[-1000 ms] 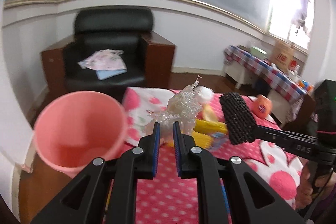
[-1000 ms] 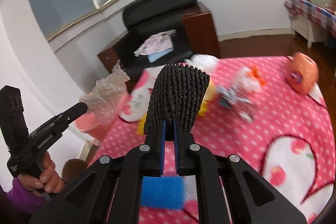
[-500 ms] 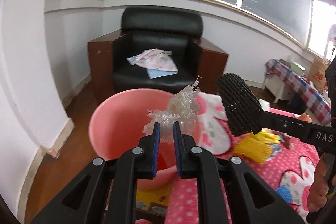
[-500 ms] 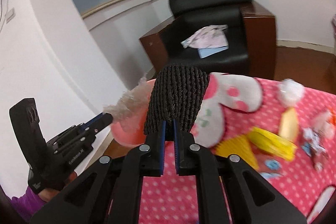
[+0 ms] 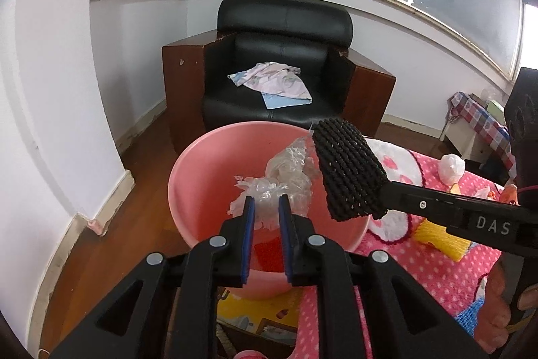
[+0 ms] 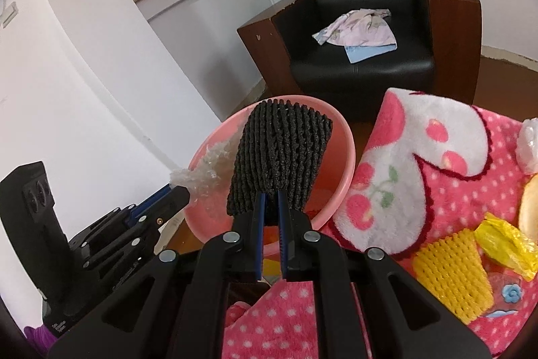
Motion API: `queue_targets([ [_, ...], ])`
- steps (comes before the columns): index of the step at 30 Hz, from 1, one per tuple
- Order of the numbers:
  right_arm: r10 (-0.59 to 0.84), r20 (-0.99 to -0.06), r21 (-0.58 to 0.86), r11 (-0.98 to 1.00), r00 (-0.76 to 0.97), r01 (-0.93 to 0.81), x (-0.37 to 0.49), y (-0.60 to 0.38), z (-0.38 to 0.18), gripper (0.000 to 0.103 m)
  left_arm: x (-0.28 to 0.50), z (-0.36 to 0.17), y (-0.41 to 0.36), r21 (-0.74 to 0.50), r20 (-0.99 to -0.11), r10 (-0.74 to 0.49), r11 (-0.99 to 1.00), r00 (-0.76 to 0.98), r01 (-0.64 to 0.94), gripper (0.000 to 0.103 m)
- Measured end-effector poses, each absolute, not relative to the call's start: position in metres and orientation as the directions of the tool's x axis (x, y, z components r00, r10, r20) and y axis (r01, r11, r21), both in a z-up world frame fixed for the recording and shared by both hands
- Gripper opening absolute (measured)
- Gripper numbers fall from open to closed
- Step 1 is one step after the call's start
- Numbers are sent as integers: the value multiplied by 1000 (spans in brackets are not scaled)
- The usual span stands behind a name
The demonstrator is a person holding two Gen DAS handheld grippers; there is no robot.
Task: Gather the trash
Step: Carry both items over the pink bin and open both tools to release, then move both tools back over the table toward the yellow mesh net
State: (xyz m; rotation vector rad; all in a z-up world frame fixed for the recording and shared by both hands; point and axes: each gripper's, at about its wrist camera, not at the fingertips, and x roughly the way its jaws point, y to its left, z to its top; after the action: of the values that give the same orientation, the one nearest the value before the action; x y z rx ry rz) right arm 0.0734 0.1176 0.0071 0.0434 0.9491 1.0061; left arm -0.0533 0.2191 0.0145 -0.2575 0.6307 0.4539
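While both pieces of trash hang over the round pink plastic bin (image 5: 188, 190), they are placed to fall straight in. The left gripper (image 5: 265, 211) has its jaws opening, the crumpled clear plastic film (image 5: 285, 180) still between its blue pads. The right gripper (image 6: 270, 211) is clamped on the black foam net sleeve (image 6: 279, 164), above the bin's mouth. More litter lies on the pink dotted blanket (image 6: 437, 184), beside the bin.
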Motion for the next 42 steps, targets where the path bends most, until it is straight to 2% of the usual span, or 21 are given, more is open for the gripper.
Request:
queue_targets([
  [4, 723, -666, 444, 581, 182, -682, 77, 120, 2, 8, -53, 15, 219, -97, -618, 325, 872, 716, -480, 18],
  [6, 716, -675, 449, 589, 178, -672, 80, 121, -2, 10, -53, 16, 217, -96, -616, 329, 871, 716, -483, 25],
  [10, 715, -681, 462, 588, 160, -664, 83, 123, -6, 27, -55, 19, 215, -96, -607, 330, 873, 723, -479, 30],
  [13, 724, -671, 466, 578, 158, -669, 82, 123, -5, 34, -58, 22, 212, -91, -600, 332, 875, 727, -475, 33],
  [21, 730, -654, 444, 583, 198, -680, 72, 105, 4, 35, -66, 32, 203, -116, -579, 319, 879, 750, -463, 34],
  [32, 678, -616, 317, 679, 401, -662, 43, 15, 28, 35, -50, 40, 139, -131, -574, 209, 931, 792, -341, 34],
  [37, 622, -614, 285, 750, 487, -597, 44, -33, 30, 35, -33, 34, 103, -143, -585, 140, 952, 799, -272, 39],
  [42, 487, -626, 201, 855, 609, -478, 40, -90, 21, 35, -13, 22, 62, -148, -596, 45, 975, 802, -164, 39],
])
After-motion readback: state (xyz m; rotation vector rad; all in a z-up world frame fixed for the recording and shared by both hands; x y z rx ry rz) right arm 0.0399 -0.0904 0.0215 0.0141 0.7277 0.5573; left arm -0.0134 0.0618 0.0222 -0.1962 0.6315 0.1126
